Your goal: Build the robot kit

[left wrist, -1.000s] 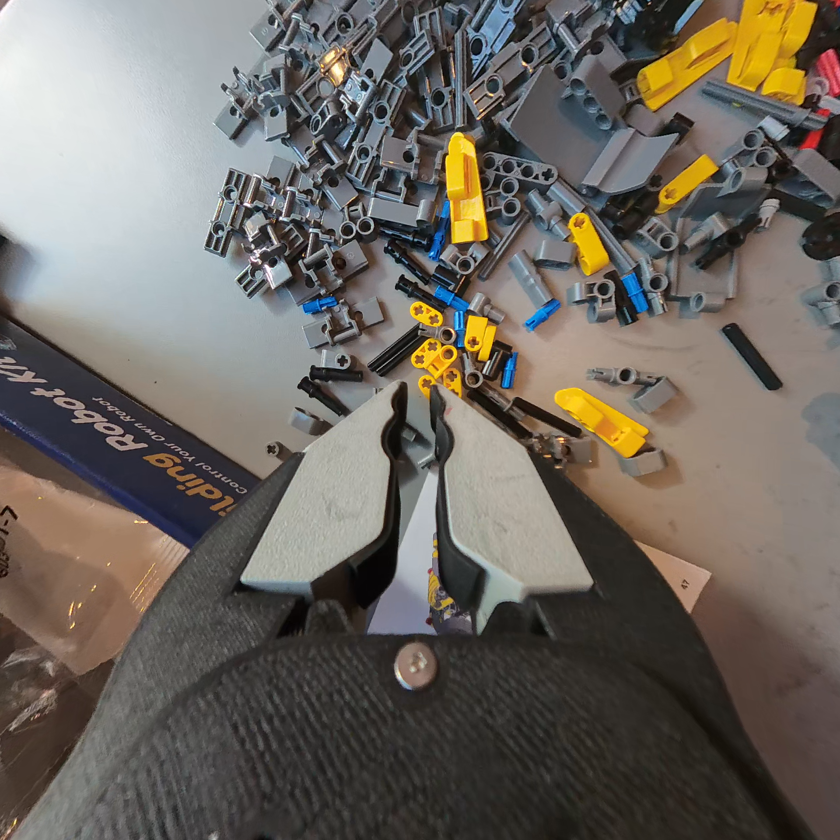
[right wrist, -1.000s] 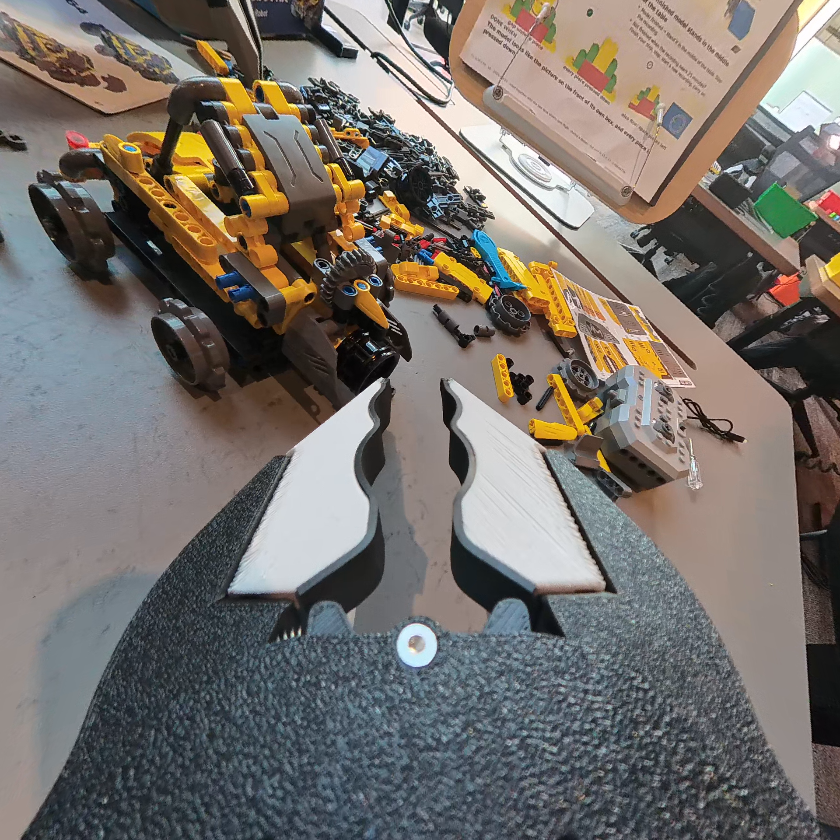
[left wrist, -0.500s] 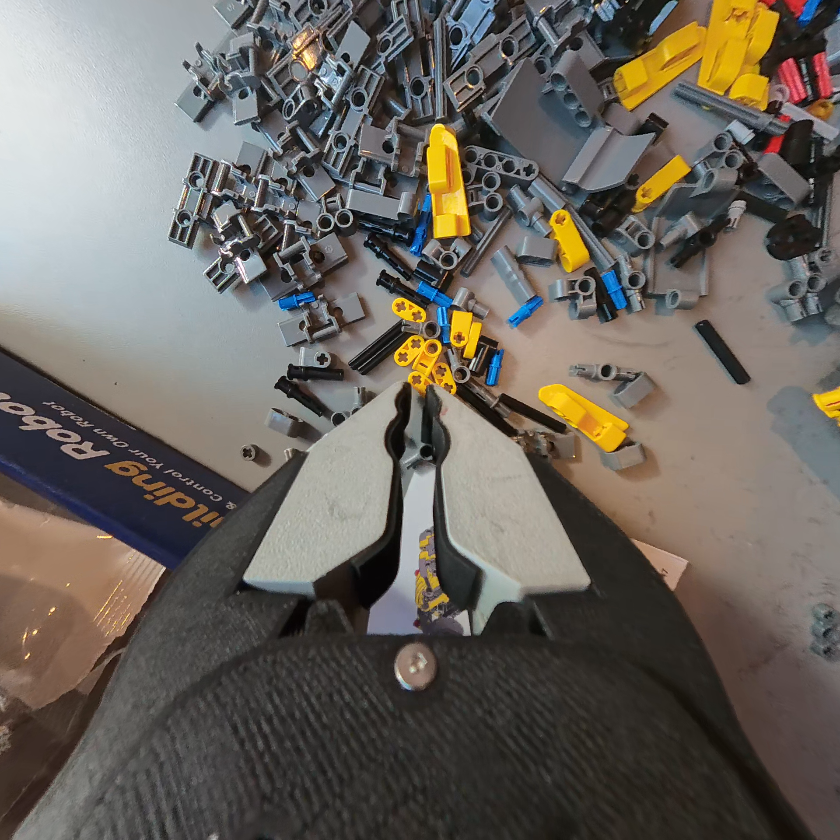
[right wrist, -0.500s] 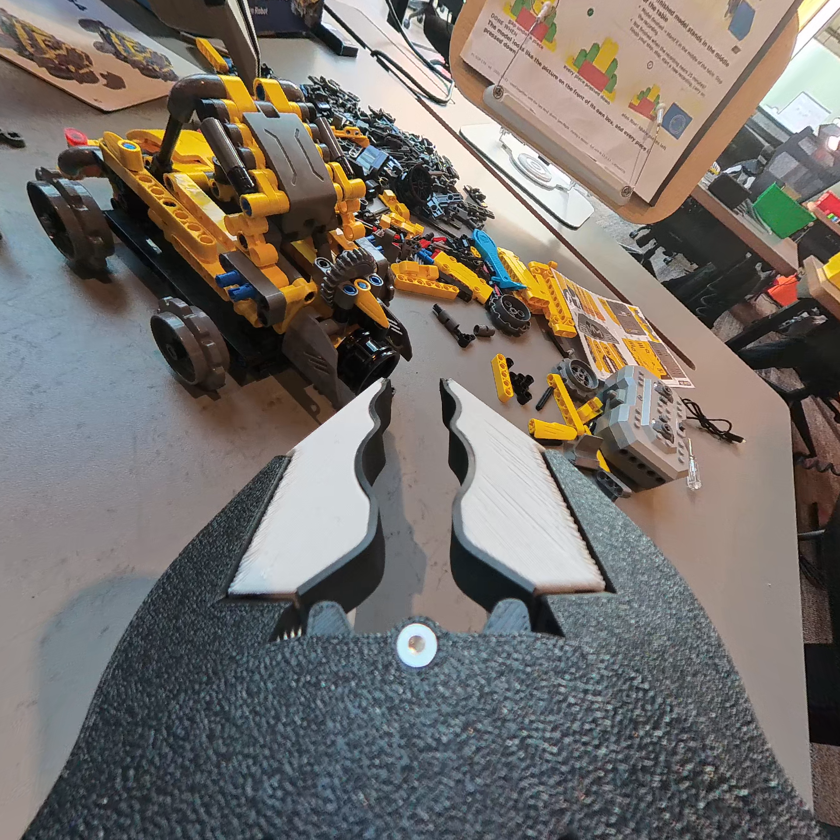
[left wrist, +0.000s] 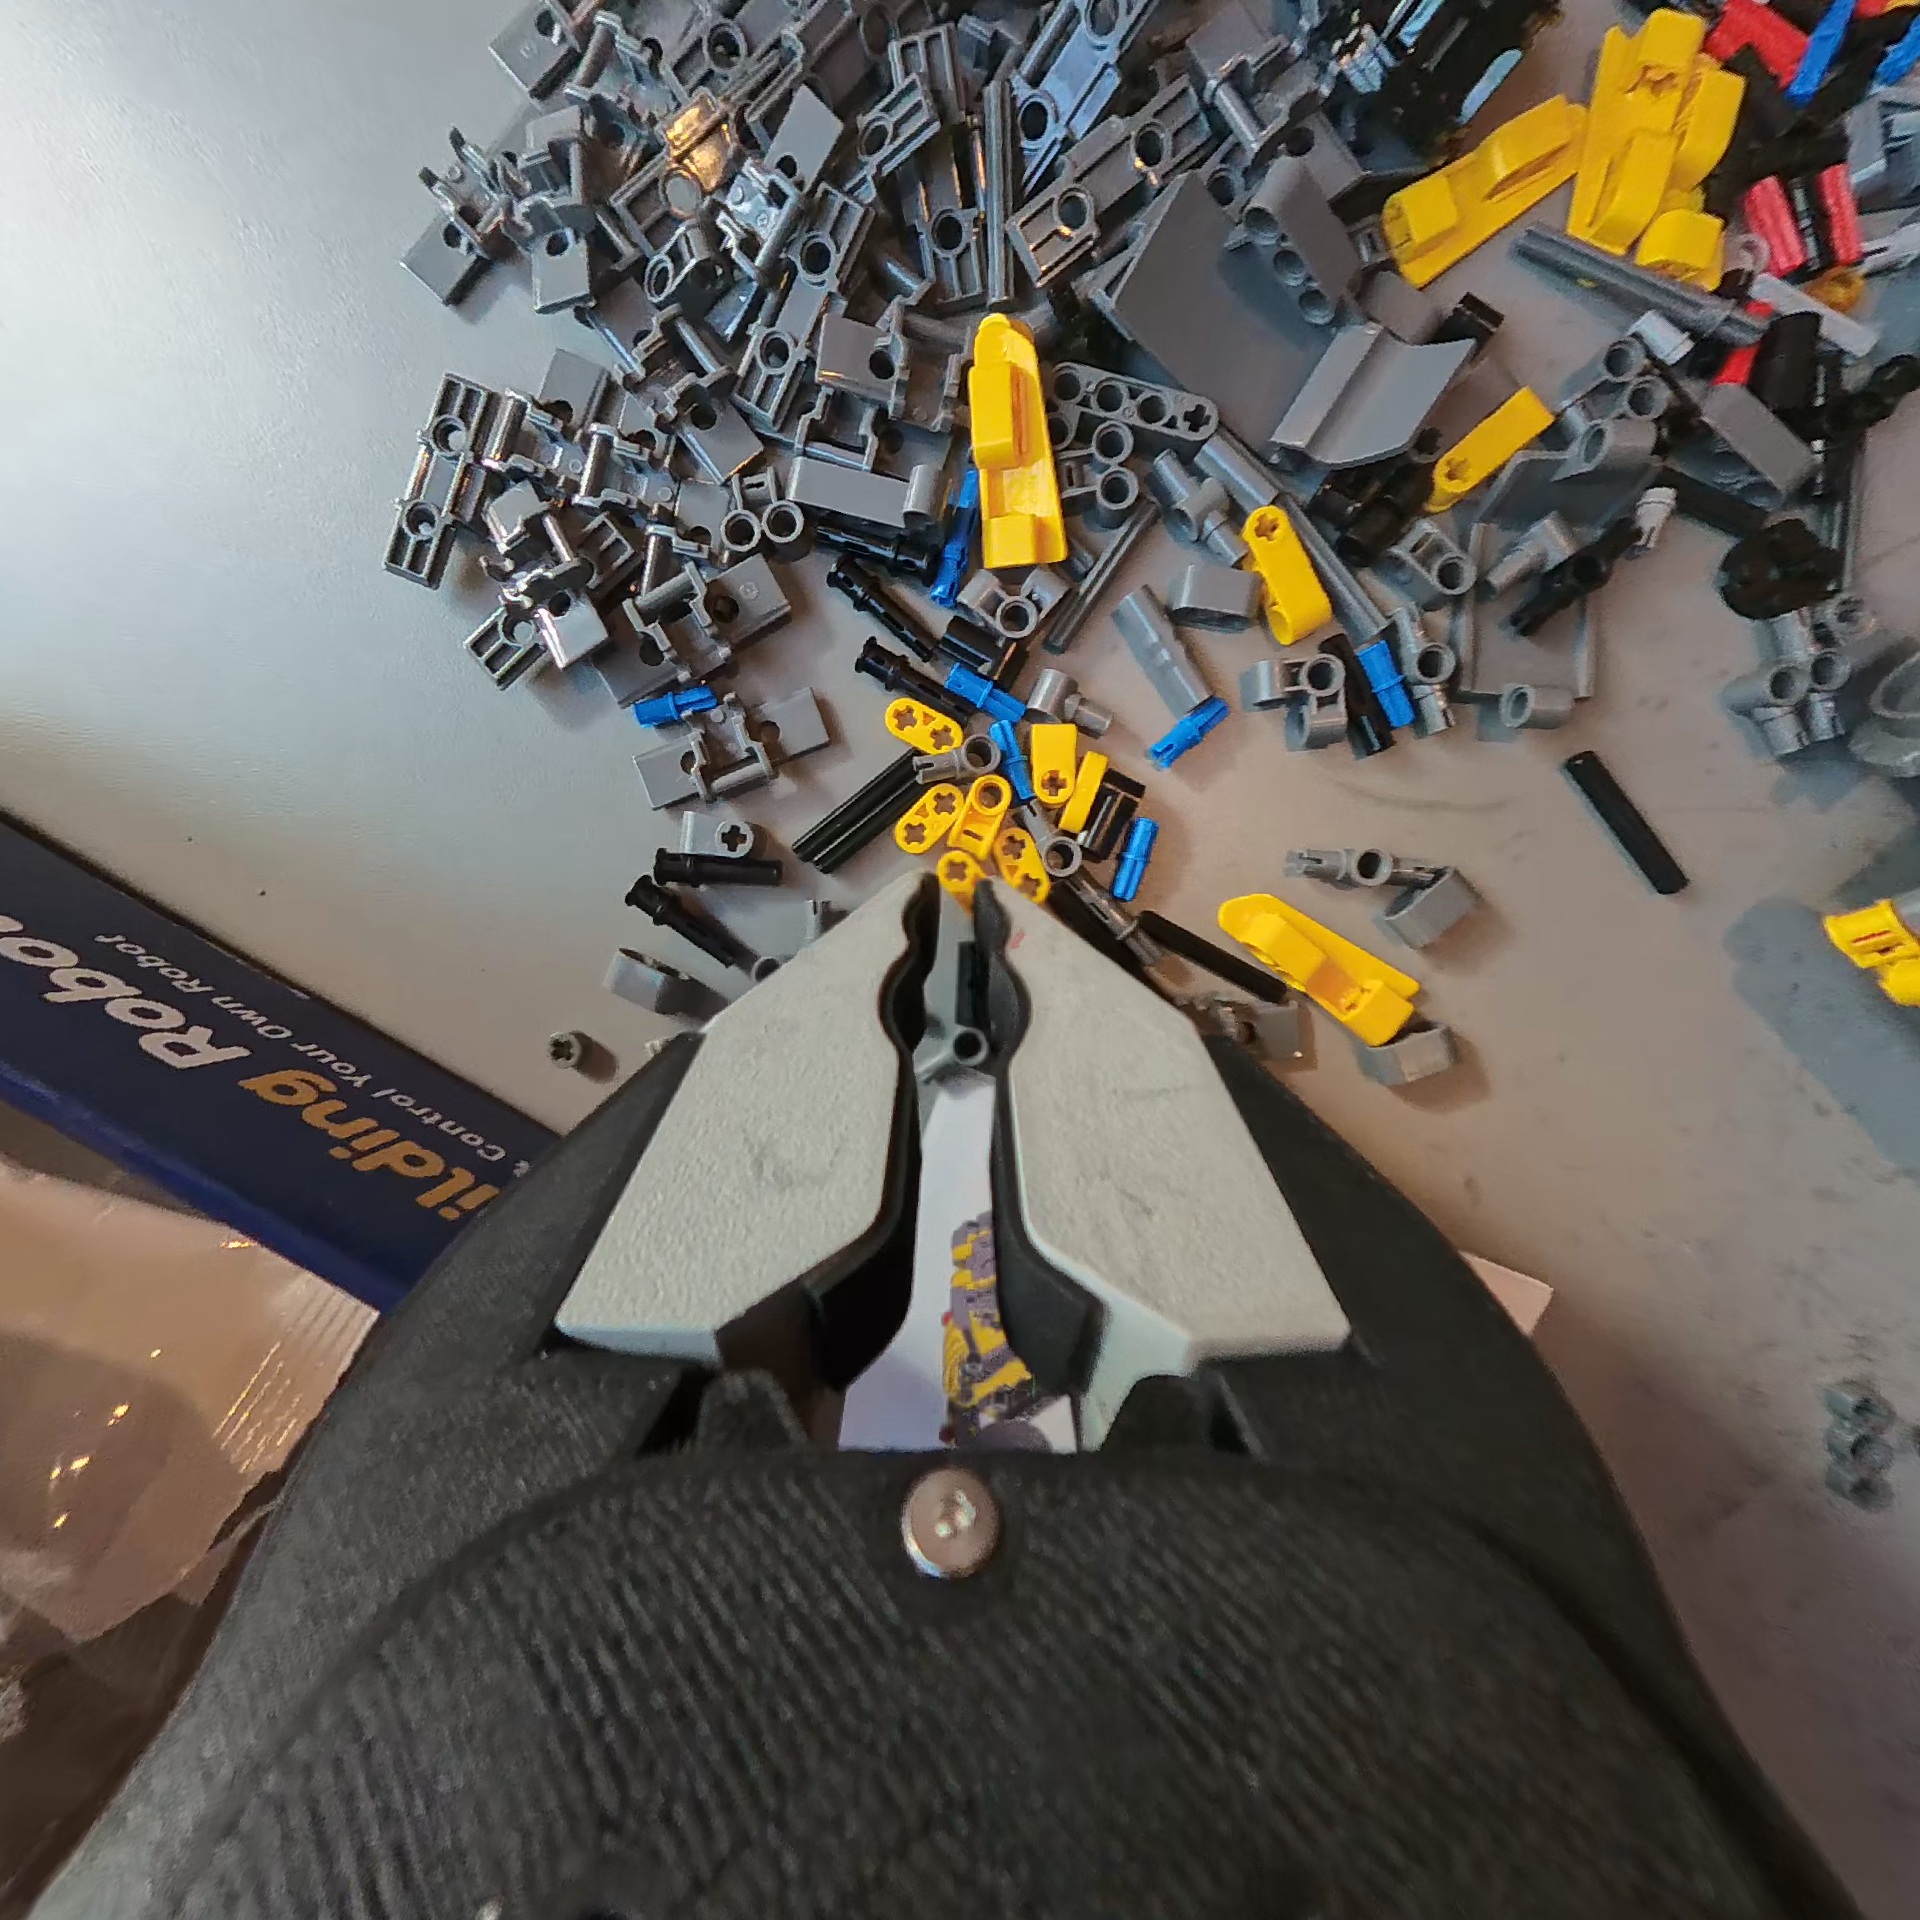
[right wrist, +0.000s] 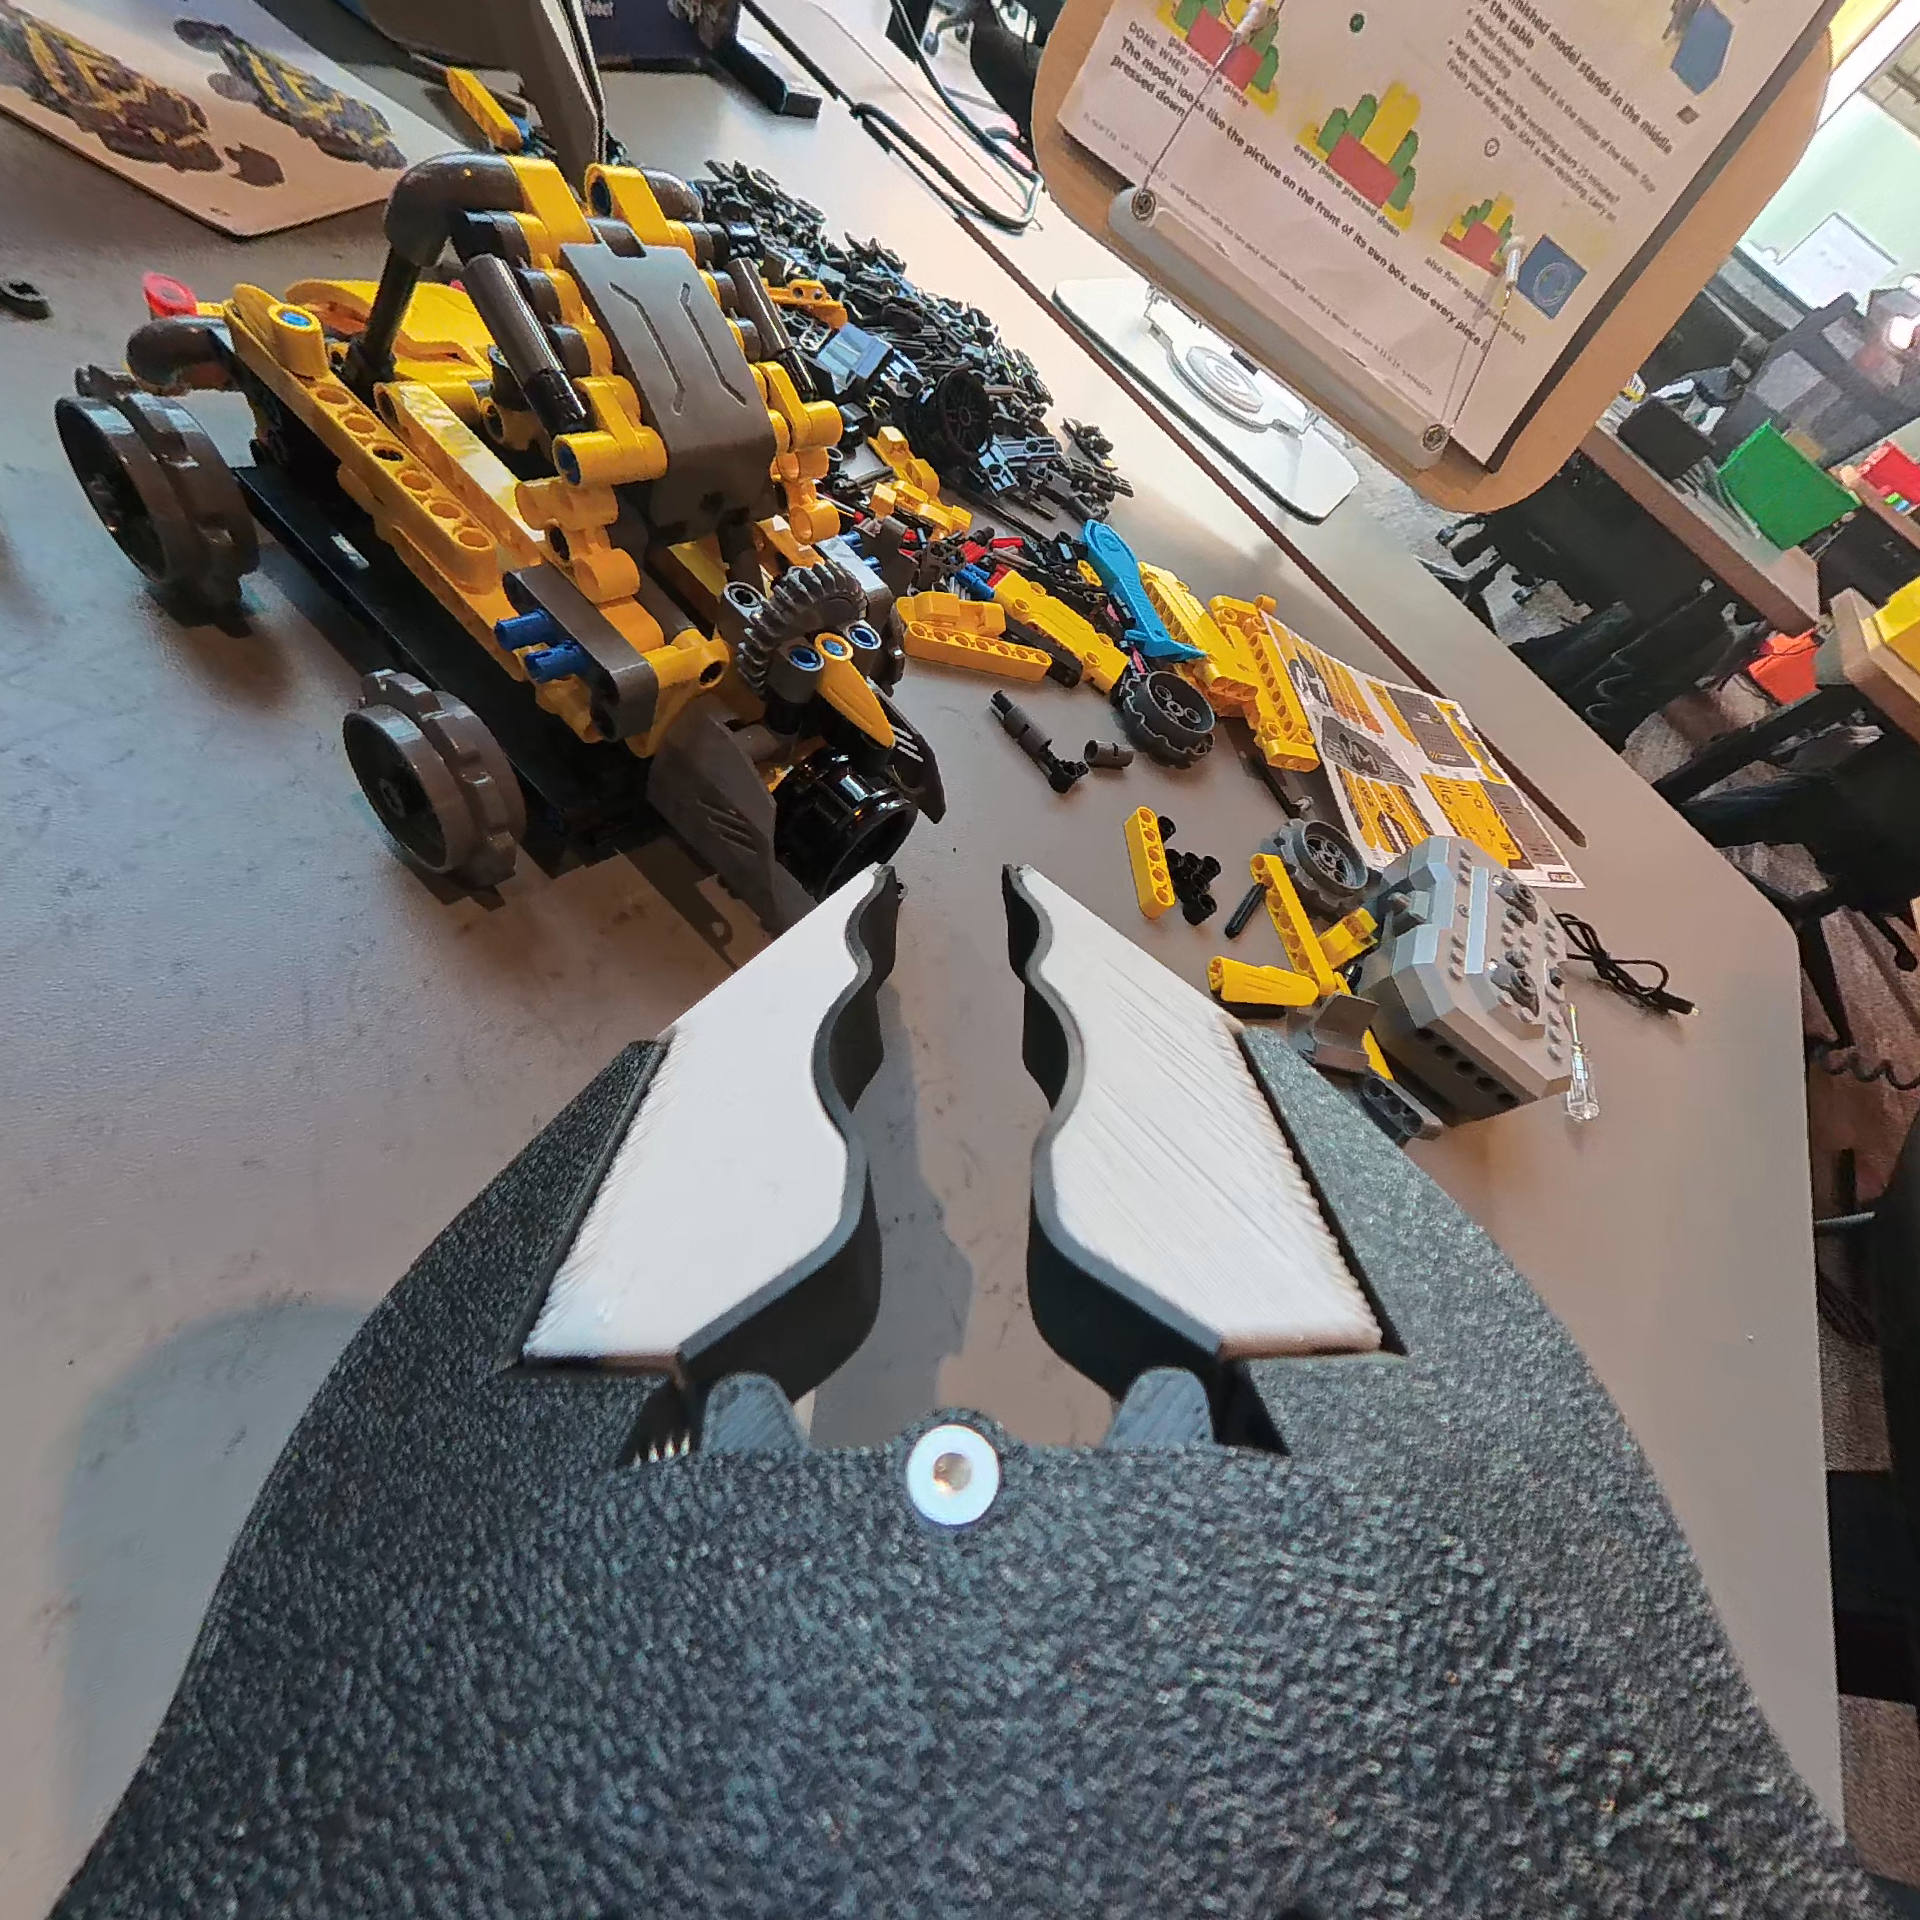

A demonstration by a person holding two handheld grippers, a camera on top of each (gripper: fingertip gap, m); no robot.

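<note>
My left gripper (left wrist: 958,904) is shut on a small grey connector piece (left wrist: 958,1013) with a round hole at its near end, held above the near edge of a heap of loose grey, black, blue and yellow building pieces (left wrist: 935,436). Small yellow links (left wrist: 971,821) lie just past the fingertips. My right gripper (right wrist: 951,883) is open and empty above bare tabletop, just in front of a yellow and grey built vehicle (right wrist: 540,540). Loose yellow beams and black pins (right wrist: 1174,873) lie to its right.
A blue box (left wrist: 208,1049) and a clear plastic bag (left wrist: 125,1403) lie left of my left gripper, a printed sheet (left wrist: 966,1299) under it. A grey battery box (right wrist: 1475,977), a sticker sheet (right wrist: 1423,769) and a board on a stand (right wrist: 1403,208) are at the right. The table edge (right wrist: 1808,1143) is near. Some 35 cm of space lies between my two pairs of fingers.
My left gripper closed on the grey connector piece and lifted it off the table, drawing back slightly from the heap. The right gripper has not moved.
</note>
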